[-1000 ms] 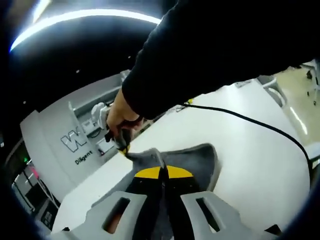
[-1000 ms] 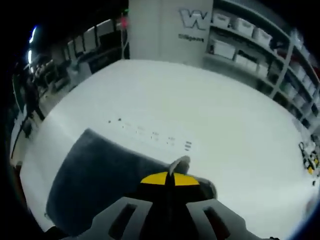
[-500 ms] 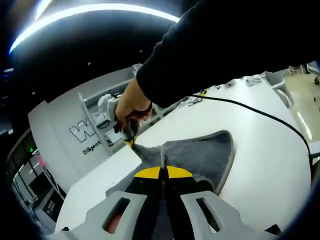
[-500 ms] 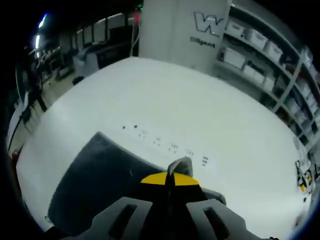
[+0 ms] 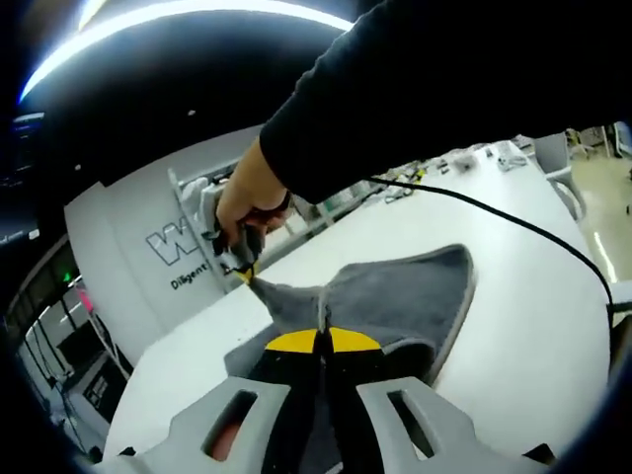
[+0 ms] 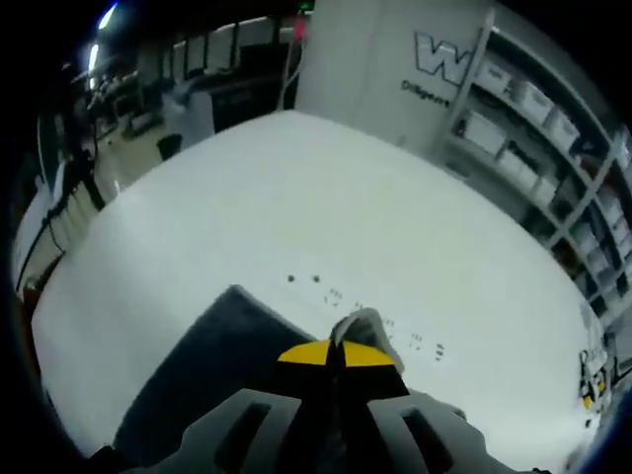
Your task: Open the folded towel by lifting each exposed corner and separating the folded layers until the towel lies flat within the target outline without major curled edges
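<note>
Since a second ago we have raised the grey towel (image 5: 395,296) higher off the desk (image 6: 296,217); both left gripper (image 5: 322,334) and right gripper (image 6: 341,346) have jaws clamped on its corners.

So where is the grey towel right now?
The grey towel hangs over the white table, pinched at two corners: by the left gripper and by the right gripper to its left.

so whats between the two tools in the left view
A taut stretch of grey towel spans from the left tool to the right tool, in the left gripper view.
</note>
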A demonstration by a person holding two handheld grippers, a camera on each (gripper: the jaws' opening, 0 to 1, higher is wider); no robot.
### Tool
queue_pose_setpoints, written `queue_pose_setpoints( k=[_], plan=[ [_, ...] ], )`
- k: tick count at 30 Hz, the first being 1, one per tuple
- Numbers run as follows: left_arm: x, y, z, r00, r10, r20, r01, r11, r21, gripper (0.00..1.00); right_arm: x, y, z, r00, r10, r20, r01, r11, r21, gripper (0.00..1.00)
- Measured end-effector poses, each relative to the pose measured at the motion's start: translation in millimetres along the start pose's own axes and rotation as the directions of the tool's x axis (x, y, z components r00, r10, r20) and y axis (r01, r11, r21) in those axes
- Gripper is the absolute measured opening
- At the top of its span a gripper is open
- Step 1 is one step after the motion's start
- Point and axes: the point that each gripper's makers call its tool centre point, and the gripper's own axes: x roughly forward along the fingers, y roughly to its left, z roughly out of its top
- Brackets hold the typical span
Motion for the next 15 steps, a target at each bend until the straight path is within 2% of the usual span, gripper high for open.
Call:
queue_pose_setpoints(
  k=[8, 15],
  plan=[
    [-11.8, 22.1, -6.8, 1.000, 0.029, 0.003, -0.029, 1.000, -0.012, 0.01, 13.7, 23.7, 11.9, 1.000, 0.016, -0.014, -0.017, 0.999, -0.032, 0.00],
    [-18.0, 31.8, -16.3, 0.999, 0.036, -0.010, -0.036, 0.999, -0.025, 0.01, 23.0, 43.9, 22.1, 0.999, 0.034, -0.023, -0.035, 0.998, -0.061, 0.00]
  ],
)
